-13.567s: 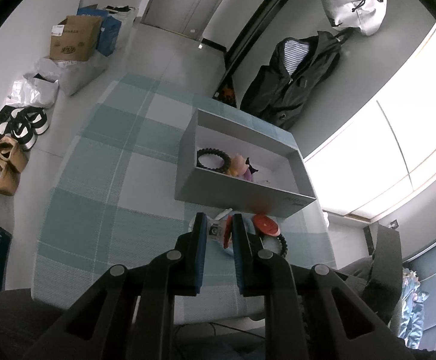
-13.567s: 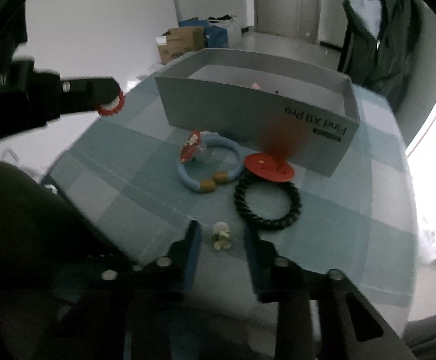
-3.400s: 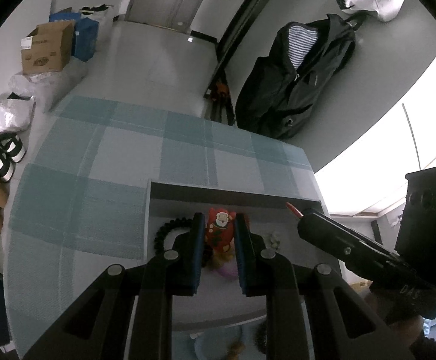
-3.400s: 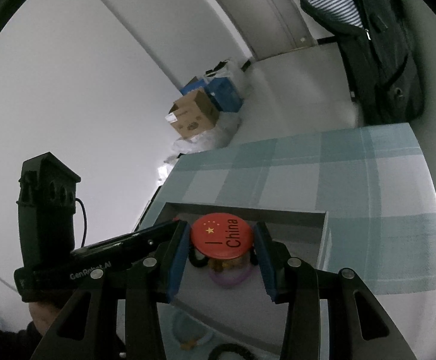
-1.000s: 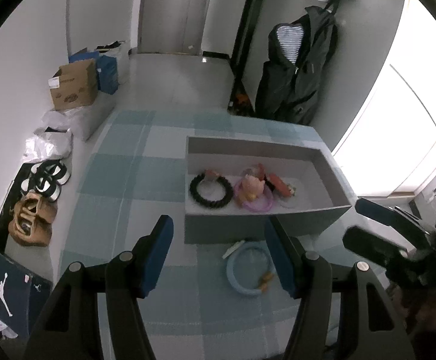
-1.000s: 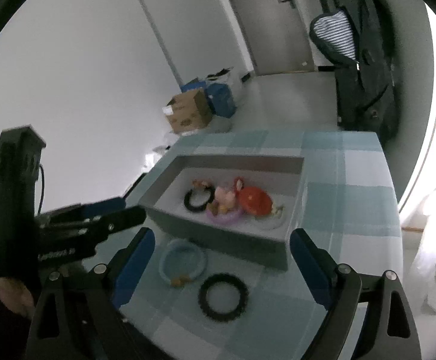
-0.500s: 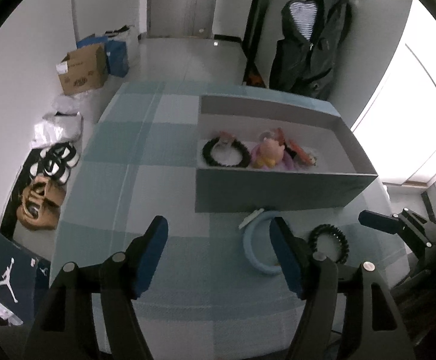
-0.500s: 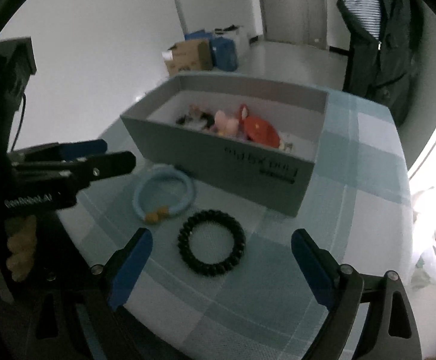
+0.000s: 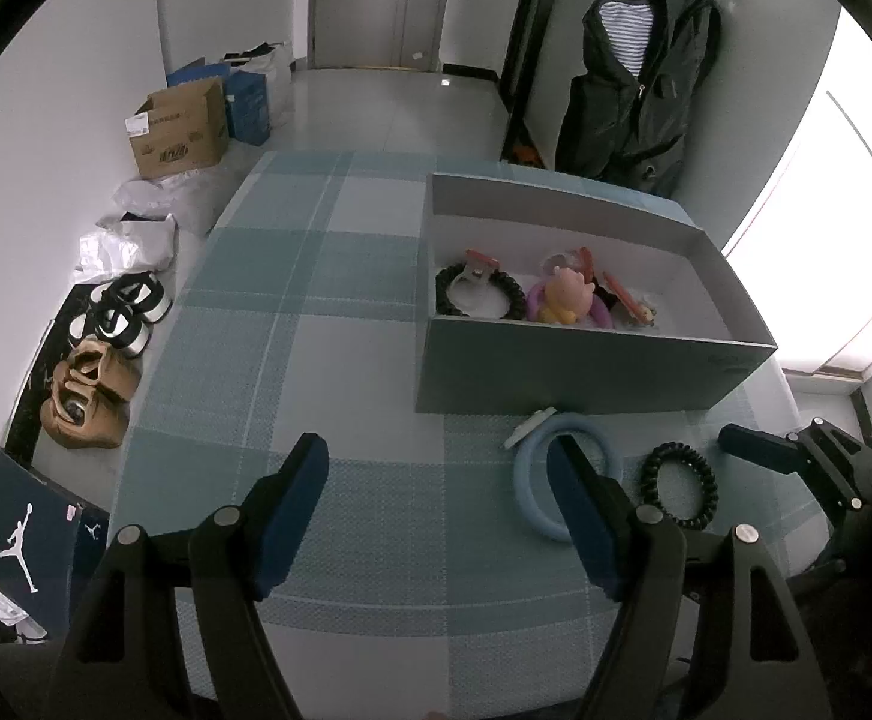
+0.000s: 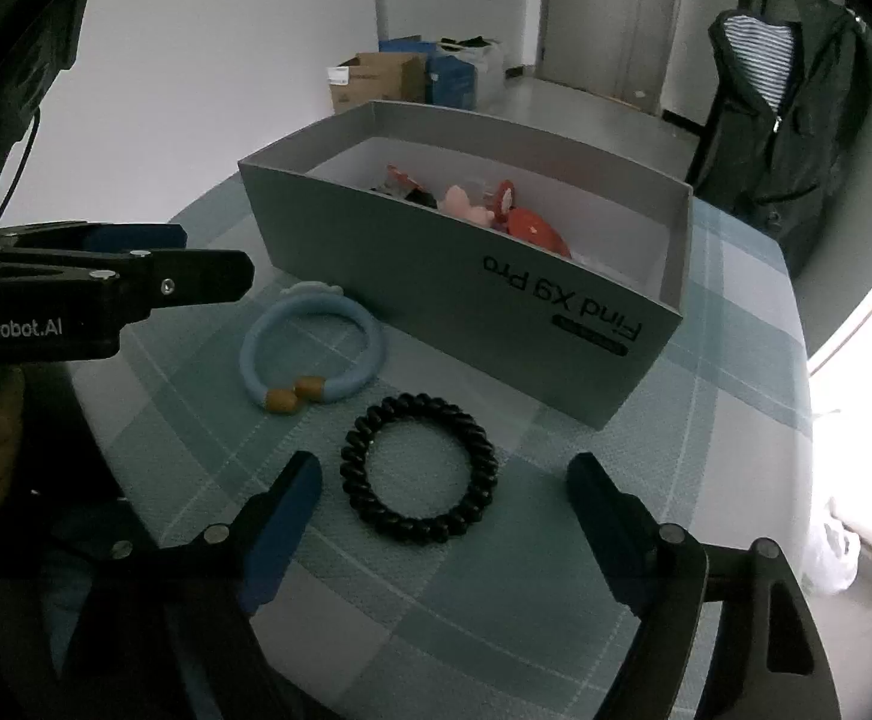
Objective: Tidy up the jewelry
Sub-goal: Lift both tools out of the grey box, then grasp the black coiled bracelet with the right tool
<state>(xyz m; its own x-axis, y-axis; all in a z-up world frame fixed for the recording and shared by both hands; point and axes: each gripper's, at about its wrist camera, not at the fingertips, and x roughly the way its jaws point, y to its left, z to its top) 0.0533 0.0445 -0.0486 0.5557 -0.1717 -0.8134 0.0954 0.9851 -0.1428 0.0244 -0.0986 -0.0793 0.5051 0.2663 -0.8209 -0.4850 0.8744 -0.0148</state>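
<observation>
Both claws gape wide, holding nothing. The right claw (image 10: pixel 439 474) hangs over the black ring (image 10: pixel 419 475) on the counter (image 10: pixel 646 438), near the box (image 10: pixel 466 282). The left claw (image 9: pixel 436 468) hovers left of the blue ring (image 9: pixel 529 474).

Bracelet (image 10: pixel 313 351), hair tie (image 10: pixel 418 476) before box (image 10: pixel 466 282).
</observation>
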